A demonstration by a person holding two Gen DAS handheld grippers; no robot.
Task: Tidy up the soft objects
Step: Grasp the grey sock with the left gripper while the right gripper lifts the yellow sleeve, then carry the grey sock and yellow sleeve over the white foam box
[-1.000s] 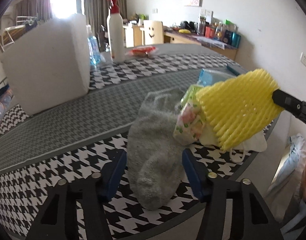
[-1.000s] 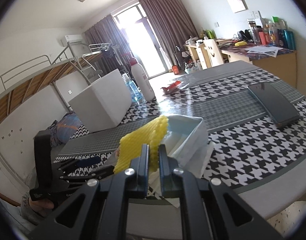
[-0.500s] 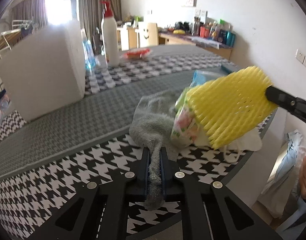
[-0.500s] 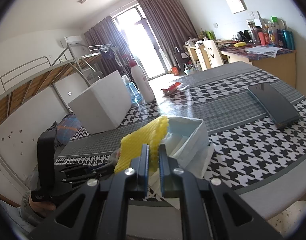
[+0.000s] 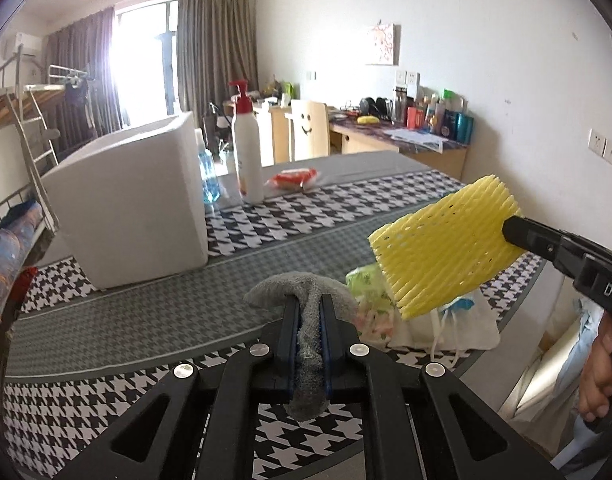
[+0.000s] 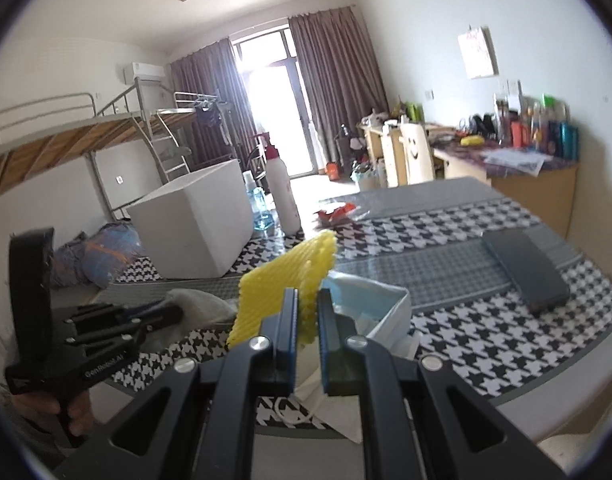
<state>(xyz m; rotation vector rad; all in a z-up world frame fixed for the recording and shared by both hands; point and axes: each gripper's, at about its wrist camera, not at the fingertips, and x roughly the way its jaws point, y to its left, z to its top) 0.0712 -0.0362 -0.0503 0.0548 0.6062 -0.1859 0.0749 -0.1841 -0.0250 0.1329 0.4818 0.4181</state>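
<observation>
Nearest the left wrist camera, the left gripper [image 5: 309, 322] has its jaws pressed together on a grey sock [image 5: 306, 344], which is pinched along its middle so that one end droops below the fingers and the other folds over their tips, lifted above the houndstooth tablecloth [image 5: 106, 396]. Just to the right, the right gripper [image 6: 306, 312] clamps one edge of a yellow foam net sleeve [image 5: 446, 246], holding it in the air over a small heap at the table's near edge: a green floral tissue pack [image 5: 370, 300] and a white face mask [image 5: 450, 328] with loose ear loops. From the right wrist view a pale blue-and-white box [image 6: 380, 304] sits just behind the sleeve. Farther back on the table stands a large white foam box [image 5: 134, 204], with a blue-liquid bottle [image 5: 208, 178] and a white pump bottle [image 5: 246, 152] beside it, then a red snack packet [image 5: 292, 178]. A dark flat case [image 6: 524, 268] lies well apart on the right.
</observation>
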